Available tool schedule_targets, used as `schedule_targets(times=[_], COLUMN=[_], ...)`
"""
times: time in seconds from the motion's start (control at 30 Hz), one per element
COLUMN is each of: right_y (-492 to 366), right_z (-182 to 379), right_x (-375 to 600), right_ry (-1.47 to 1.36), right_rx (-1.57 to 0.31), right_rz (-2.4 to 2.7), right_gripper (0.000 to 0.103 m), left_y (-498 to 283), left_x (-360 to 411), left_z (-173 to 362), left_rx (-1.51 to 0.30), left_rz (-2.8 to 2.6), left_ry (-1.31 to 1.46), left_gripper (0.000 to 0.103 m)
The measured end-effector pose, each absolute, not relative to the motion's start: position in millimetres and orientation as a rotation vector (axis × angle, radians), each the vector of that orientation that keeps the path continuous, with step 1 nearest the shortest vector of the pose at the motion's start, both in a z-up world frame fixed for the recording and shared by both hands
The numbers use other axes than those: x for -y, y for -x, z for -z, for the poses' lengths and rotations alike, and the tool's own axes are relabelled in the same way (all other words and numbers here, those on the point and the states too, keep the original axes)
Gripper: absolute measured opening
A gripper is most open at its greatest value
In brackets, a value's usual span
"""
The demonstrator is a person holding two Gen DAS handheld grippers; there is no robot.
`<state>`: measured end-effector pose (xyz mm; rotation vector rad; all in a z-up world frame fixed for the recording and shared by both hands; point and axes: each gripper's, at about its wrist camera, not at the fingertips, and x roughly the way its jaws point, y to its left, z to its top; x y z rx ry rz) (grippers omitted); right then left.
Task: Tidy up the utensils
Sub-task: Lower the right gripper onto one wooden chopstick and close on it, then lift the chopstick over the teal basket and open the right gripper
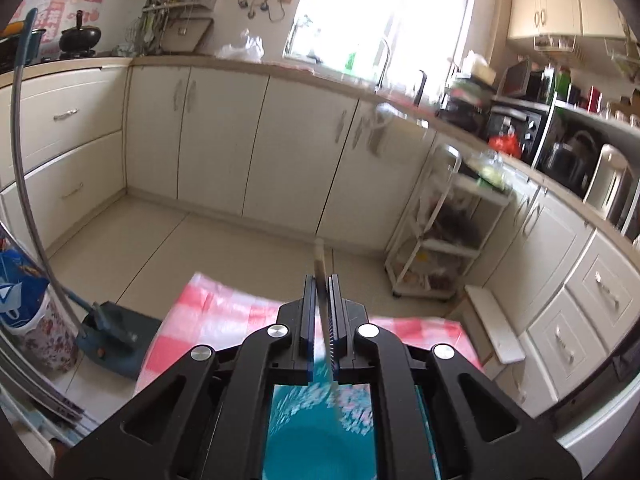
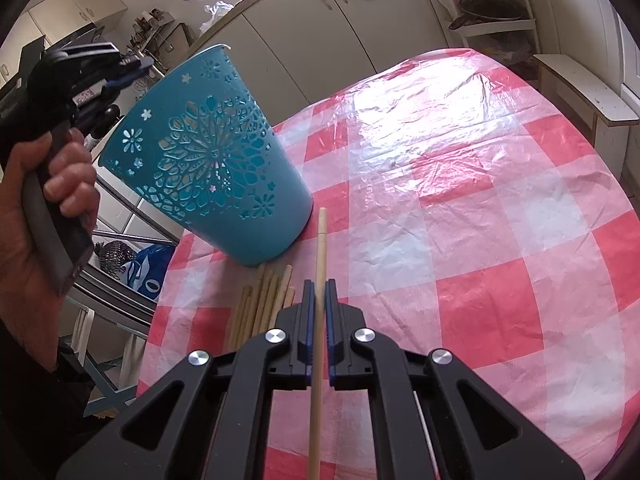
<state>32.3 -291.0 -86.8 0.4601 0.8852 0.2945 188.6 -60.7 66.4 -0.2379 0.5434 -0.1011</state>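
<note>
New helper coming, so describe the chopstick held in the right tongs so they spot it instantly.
Start at the red-and-white checked tablecloth, then find the teal cut-out holder at its left. Just right of the loose chopsticks below it, the single chopstick is clamped in the right tongs, pointing towards the holder.

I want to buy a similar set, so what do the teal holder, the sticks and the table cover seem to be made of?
The teal holder looks like moulded plastic, matte, with pierced flower cutouts. The chopstick in the right gripper and the loose chopsticks look like pale unfinished bamboo or wood; which one is unclear. The checked table cover seems thin plastic film: glossy, crinkled, catching window glare.
</note>
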Motion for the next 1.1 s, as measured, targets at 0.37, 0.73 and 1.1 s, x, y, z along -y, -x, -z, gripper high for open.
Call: schedule_targets(times=[0.37, 0.73, 1.1], right_y=[-18.2, -0.2, -106.2], right_z=[66.6, -6.9, -108.6], right_x=[296.8, 293.4, 235.0], right_ry=[-0.531, -0.606, -0.438], right_rx=[-0.765, -0.556, -0.276], right_rz=[-0.387, -0.49, -0.361], right_gripper=[0.006, 0.006, 0.006], left_y=[-101.8, -53.3, -48.7], left_x=[31.5, -32.5, -32.1], left_z=[-60.9, -33.0, -41.2], left_rx=[-0.608, -0.614, -0.574], left_rz=[0.071, -0.02, -0.038], left_ry=[0.2, 0.364, 0.382], left_gripper=[0.078, 0.083, 0.085])
